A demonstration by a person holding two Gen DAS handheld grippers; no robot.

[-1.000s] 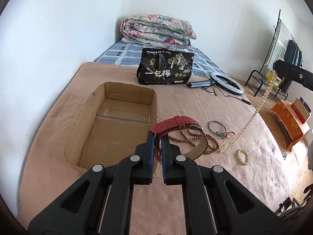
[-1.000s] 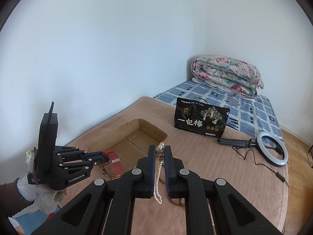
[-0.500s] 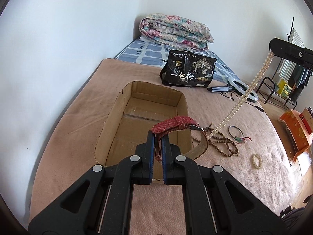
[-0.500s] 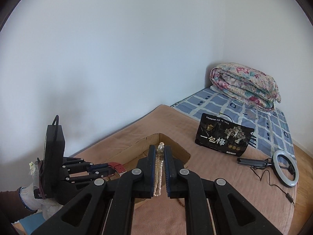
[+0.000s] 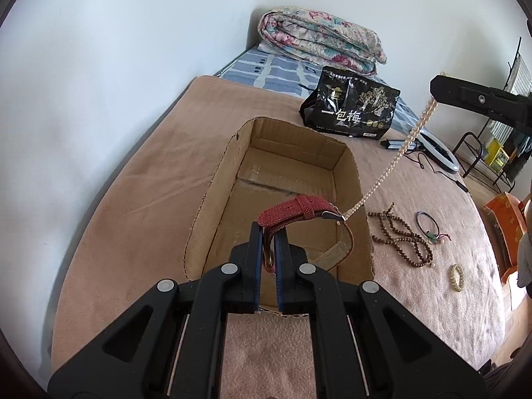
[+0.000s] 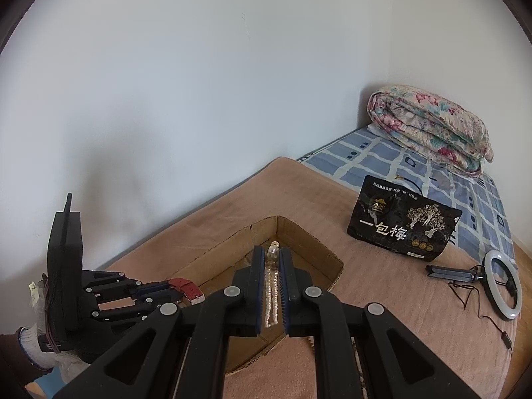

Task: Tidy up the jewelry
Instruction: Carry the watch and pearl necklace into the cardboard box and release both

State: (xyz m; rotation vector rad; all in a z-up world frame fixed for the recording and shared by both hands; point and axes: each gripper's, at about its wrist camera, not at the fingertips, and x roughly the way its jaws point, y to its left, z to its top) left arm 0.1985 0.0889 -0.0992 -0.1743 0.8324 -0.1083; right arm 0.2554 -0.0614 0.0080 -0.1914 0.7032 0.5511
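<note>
Now both grippers have moved over the cardboard box [image 5: 212,179]: left gripper [image 5: 268,232] jaws clamp the red fabric watch strap [image 5: 292,211], right gripper [image 6: 270,259] jaws clamp the dangling pearl necklace [image 6: 271,294].

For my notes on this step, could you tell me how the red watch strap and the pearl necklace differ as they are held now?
The red watch strap is a flat woven band that arches stiffly out of the left gripper; the pearl necklace is a thin string of pale beads hanging slack from the right gripper. The strap sits over the cardboard box; the necklace slants down to the box's edge. Both are pinched in shut jaws.
</note>
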